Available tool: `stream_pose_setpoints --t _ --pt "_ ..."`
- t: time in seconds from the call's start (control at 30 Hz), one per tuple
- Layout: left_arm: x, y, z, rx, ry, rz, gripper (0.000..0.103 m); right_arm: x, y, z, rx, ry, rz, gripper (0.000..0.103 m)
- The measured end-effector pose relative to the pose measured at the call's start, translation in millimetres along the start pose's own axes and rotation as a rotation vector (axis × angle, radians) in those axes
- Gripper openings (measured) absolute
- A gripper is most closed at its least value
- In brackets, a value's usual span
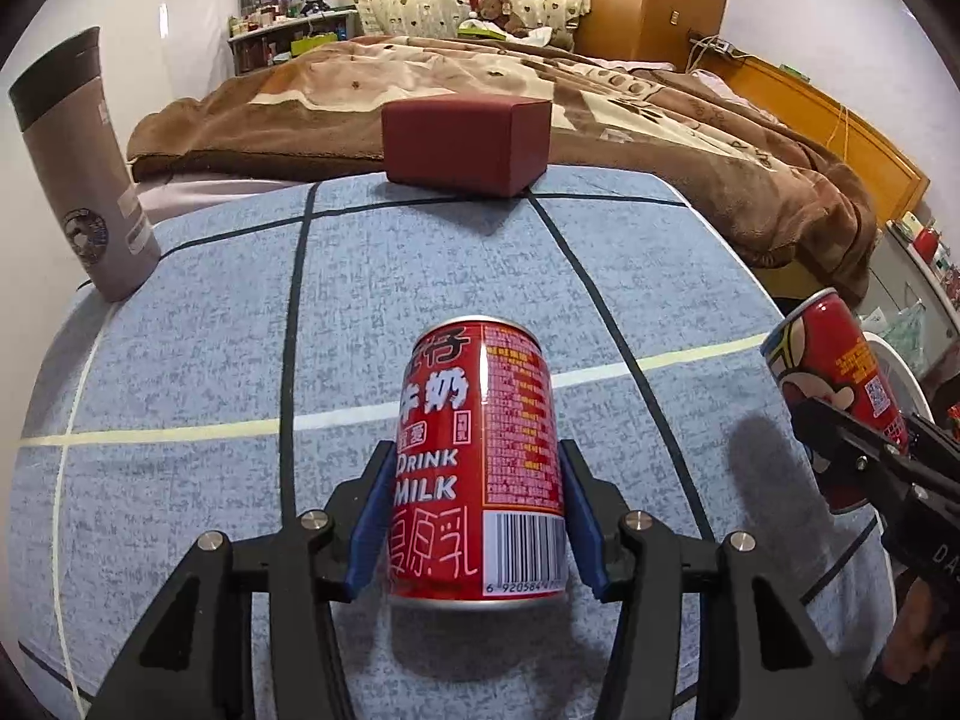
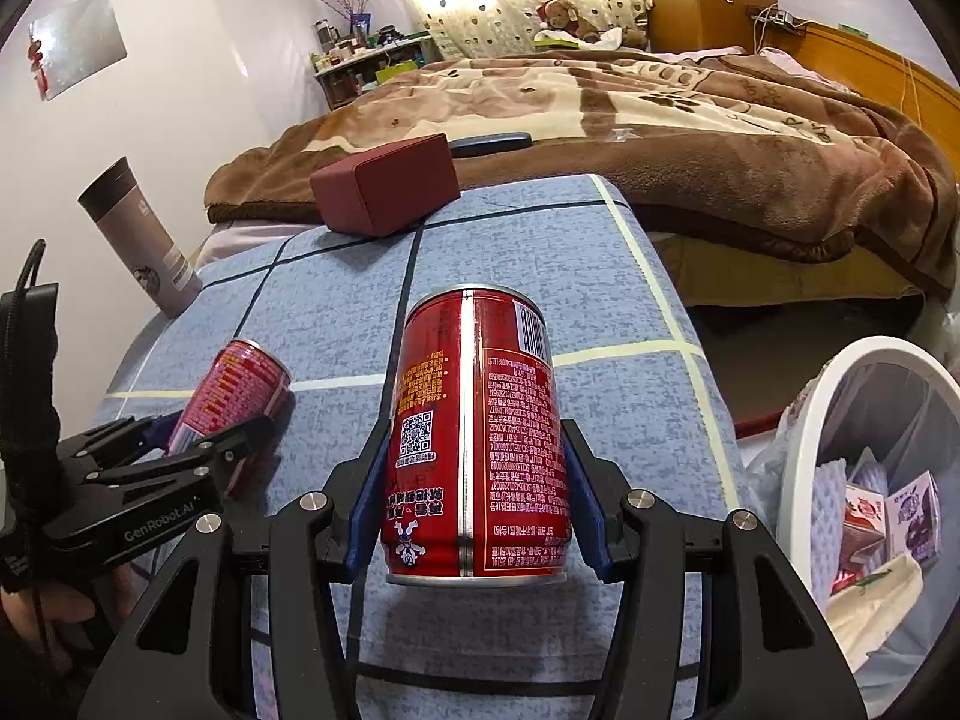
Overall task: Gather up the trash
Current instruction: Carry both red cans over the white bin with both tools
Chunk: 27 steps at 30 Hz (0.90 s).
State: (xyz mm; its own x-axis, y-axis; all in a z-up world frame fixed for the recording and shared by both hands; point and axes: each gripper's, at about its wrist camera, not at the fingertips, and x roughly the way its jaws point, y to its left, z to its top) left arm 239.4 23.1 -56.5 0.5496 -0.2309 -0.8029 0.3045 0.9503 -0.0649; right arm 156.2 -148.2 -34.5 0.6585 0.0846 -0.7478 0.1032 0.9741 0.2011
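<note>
My left gripper [image 1: 477,516] is shut on a red milk can [image 1: 480,468], holding it upright just above the blue checked tablecloth [image 1: 210,360]. My right gripper [image 2: 474,504] is shut on a second red can [image 2: 474,432], lifted above the table near its right edge. Each gripper with its can also shows in the other view: the right one at the right edge of the left wrist view [image 1: 840,396], the left one at the left of the right wrist view [image 2: 234,402]. A white trash bin [image 2: 804,480] lined with a plastic bag stands low at the right, holding cartons.
A dark red box [image 1: 468,144] lies at the table's far edge. A grey tumbler [image 1: 78,168] stands at the far left corner. Beyond the table is a bed with a brown blanket [image 1: 660,96]. A white wall [image 2: 180,90] is at the left.
</note>
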Motion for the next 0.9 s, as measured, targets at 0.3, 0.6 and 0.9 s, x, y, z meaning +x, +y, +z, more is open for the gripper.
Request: stream_pose_setpoints --t 0.3,0.6,0.9 --pt "-34 -25 -1 0.028 -0.077 -0.015 0.054 -17 -16 -3 0.021 -0.028 -0.003 0.054" --pt "-66 -71 -10 0.057 -0.134 -0.079 0.054 -45 -44 -8 0.035 -0.071 -0.011 0.054" --pt "-79 -128 -12 0.115 -0.162 -0.134 0.054 -77 -81 -15 0.063 -0.121 -0.035 0.054"
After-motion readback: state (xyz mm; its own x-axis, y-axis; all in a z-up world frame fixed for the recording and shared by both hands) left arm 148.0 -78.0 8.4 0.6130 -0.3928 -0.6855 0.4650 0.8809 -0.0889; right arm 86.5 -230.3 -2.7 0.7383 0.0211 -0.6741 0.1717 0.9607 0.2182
